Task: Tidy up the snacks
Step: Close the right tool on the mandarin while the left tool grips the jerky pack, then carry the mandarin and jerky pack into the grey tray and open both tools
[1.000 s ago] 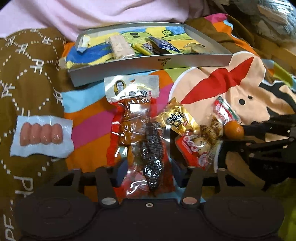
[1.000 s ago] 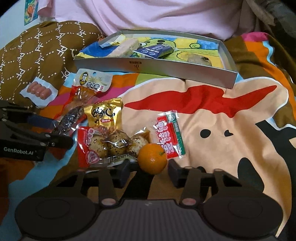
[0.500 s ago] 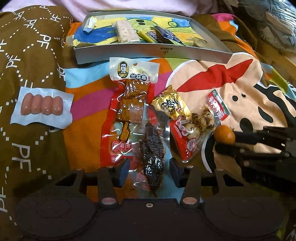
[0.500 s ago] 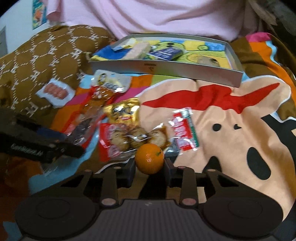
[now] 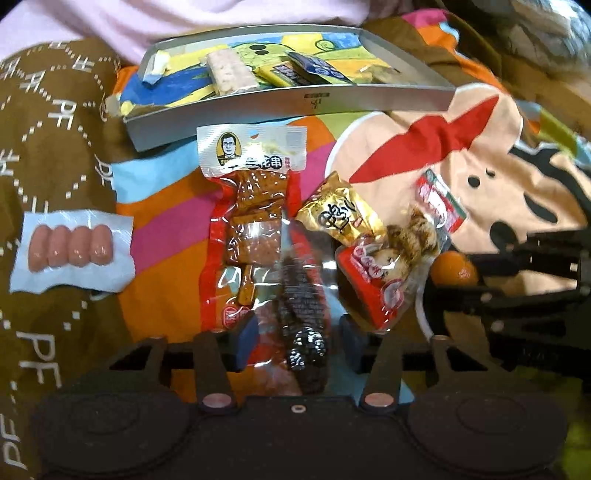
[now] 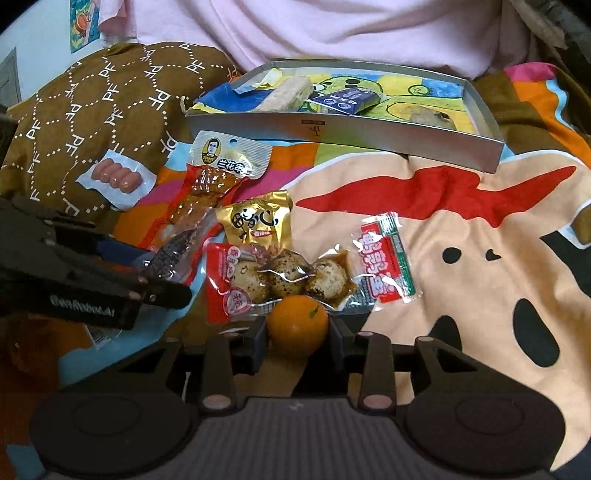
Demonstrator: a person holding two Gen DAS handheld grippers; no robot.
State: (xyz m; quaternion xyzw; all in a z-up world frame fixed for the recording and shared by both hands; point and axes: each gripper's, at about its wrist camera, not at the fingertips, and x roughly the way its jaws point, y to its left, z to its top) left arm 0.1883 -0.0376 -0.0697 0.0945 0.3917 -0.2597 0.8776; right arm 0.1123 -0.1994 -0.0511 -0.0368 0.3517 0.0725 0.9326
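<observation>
A small orange (image 6: 297,325) sits between the pads of my right gripper (image 6: 297,332). Both pads touch it, and the jaws are opening a little. My left gripper (image 5: 298,341) has its jaws closing around a clear packet with a dark snack (image 5: 303,314). A thin gap shows beside the right pad. That packet lies partly over a long red packet (image 5: 255,206). A gold packet (image 5: 340,218) and a quail egg packet (image 6: 288,277) lie between the two grippers. The grey tray (image 5: 332,103) at the back holds several wrapped snacks.
A sausage packet (image 5: 70,251) lies on the brown patterned cloth (image 5: 55,147) at the left. Everything rests on a soft cartoon blanket (image 6: 461,258). A person in a pink top (image 6: 332,29) sits behind the tray.
My right gripper closed on the orange, which stood between wide jaws a second ago. My left gripper's pads drew slightly closer around the dark snack packet.
</observation>
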